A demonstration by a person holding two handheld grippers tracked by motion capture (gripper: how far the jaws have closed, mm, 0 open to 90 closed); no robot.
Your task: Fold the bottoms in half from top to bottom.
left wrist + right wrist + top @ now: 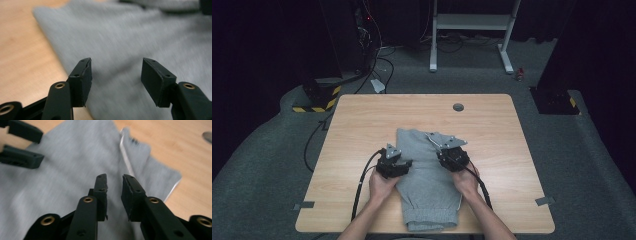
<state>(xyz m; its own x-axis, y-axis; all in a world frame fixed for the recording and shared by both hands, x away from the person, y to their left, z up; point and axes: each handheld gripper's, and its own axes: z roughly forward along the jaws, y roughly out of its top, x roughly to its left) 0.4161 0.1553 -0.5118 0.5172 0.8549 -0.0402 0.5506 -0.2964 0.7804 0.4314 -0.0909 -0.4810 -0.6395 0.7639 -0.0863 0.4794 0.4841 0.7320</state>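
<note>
Grey sweatpants (427, 180) lengthwise toward the person, cuffs nearest; both hand-held grippers (398, 162) (447, 150) released above

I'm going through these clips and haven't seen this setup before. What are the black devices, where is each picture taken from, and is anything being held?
A person holds two hand-held grippers. The high view looks down on a wooden table where folded grey sweatpants lie. The other two pictures come from cameras riding on each gripper, looking along its fingers. The left gripper hovers over the cloth with fingers wide apart. The right gripper has a narrow gap between its fingers, with nothing pinched. Neither holds anything.
</note>
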